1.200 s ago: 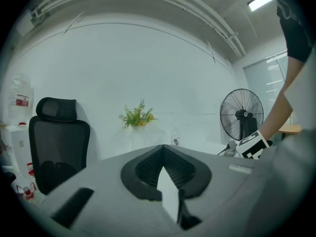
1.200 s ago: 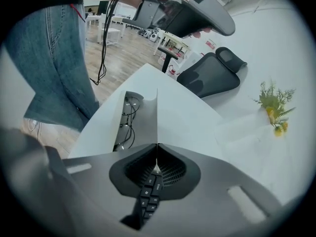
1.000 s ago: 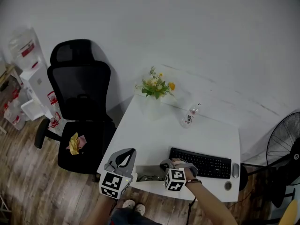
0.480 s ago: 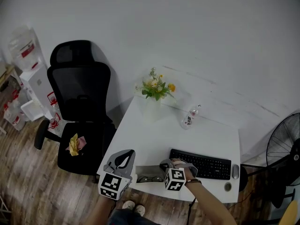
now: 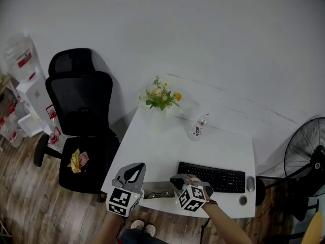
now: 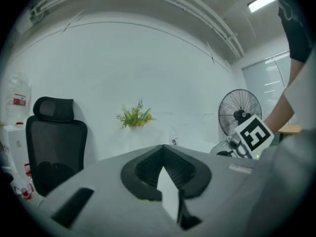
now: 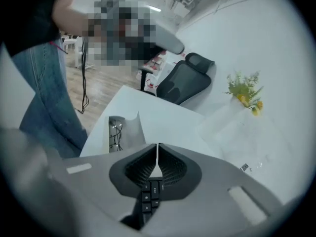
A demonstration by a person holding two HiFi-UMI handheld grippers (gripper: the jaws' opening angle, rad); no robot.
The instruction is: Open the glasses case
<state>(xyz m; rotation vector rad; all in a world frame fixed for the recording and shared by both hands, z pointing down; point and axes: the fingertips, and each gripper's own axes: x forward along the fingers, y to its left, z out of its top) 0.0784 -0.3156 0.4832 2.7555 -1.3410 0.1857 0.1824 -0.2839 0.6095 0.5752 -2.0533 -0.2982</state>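
Note:
The grey glasses case lies open at the table's front edge, between my two grippers. In the right gripper view the case has its lid raised, and dark glasses lie inside. My right gripper hovers just right of the case; its jaws have just been closing and meet with nothing between them. Left of the case, my left gripper points level across the table, and its jaws touch at the tips, empty.
A black keyboard lies right of the case, with a mouse beyond it. A vase of flowers and a small bottle stand at the back of the white table. An office chair is at left, a fan at right.
My right gripper has risen off the case and rolled, so its marker cube now sits tilted. The left gripper has stayed put. The case stays open throughout.

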